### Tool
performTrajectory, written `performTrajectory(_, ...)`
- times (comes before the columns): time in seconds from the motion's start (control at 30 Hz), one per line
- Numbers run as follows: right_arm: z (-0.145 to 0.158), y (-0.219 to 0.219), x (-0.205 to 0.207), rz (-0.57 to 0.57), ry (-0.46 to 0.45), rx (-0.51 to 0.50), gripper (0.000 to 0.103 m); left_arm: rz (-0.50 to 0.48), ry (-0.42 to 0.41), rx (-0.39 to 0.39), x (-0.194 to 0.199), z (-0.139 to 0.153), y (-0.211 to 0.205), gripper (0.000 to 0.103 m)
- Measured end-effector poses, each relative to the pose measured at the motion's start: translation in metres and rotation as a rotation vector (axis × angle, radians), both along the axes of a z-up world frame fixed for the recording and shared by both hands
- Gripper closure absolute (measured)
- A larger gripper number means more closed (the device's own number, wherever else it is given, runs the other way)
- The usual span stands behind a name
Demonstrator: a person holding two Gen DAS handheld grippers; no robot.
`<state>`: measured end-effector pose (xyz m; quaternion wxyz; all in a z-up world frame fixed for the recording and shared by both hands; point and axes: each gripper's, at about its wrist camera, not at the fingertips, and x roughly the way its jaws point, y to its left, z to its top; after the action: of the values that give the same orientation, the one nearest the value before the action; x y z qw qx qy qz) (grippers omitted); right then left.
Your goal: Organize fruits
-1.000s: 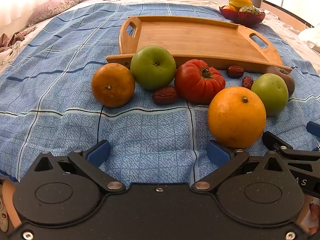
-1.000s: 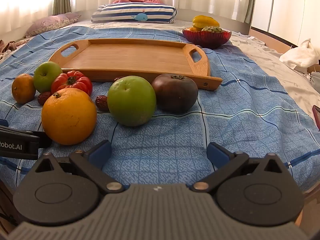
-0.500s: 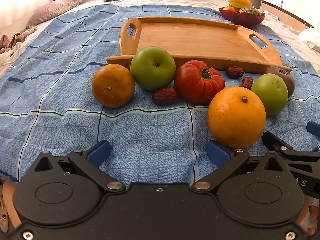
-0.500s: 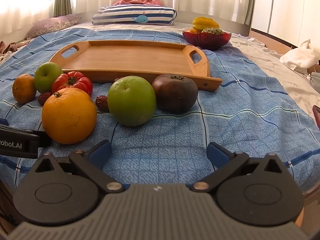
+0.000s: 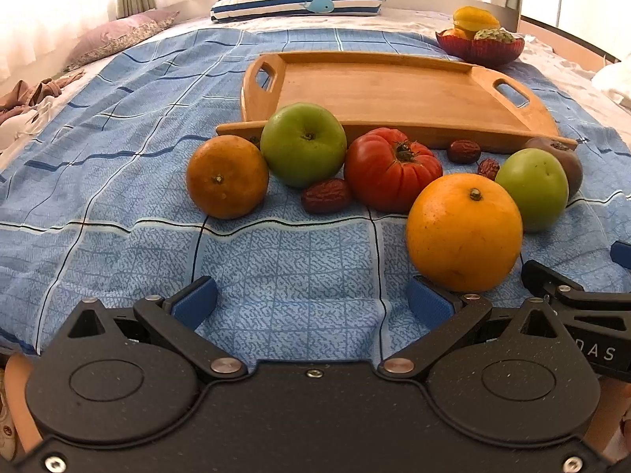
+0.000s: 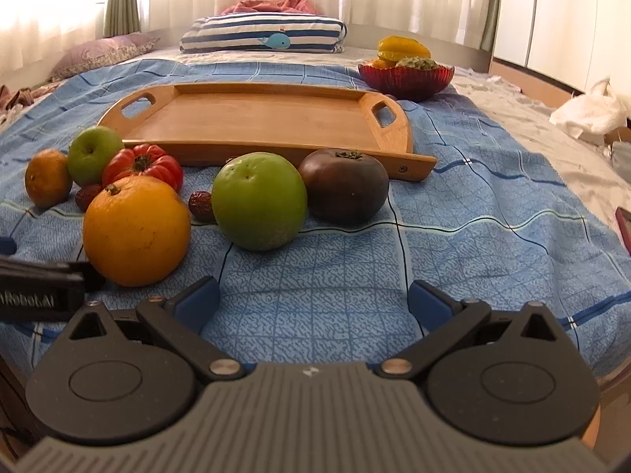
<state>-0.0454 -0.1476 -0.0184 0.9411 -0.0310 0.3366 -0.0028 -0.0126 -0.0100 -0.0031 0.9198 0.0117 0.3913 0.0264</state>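
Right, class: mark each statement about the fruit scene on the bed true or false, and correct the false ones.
1. The wooden tray holds no fruit. True.
2. The left claw is shut on the big orange. False: it is open, holding nothing, and the orange lies on the blue bedspread.
3. The red tomato lies between a green apple and the big orange. True.
4. The red bowl sits inside the tray. False: it stands beyond the tray.
5. The right claw is open. True.
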Motion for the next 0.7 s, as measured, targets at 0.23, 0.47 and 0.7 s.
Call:
performTrajectory(0.23, 0.018, -0.011, -0.008, 0.032, -0.057, 0.019, 0.003, -0.041, -0.067, -0.02, -0.012, 0.023, 0.004, 0.0)
performTrajectory(0.47, 0.037, -0.029, -0.012, 0.055, -0.116, 0.019, 0.021, -0.193, -0.204, -0.046, -0.026, 0.048, -0.017, 0.002)
performTrajectory(0.7, 0.031, -0.041, -0.011, 0.029, -0.076, 0.068, 0.041, -0.283, -0.169, -0.093, -0.021, 0.044, -0.042, 0.032)
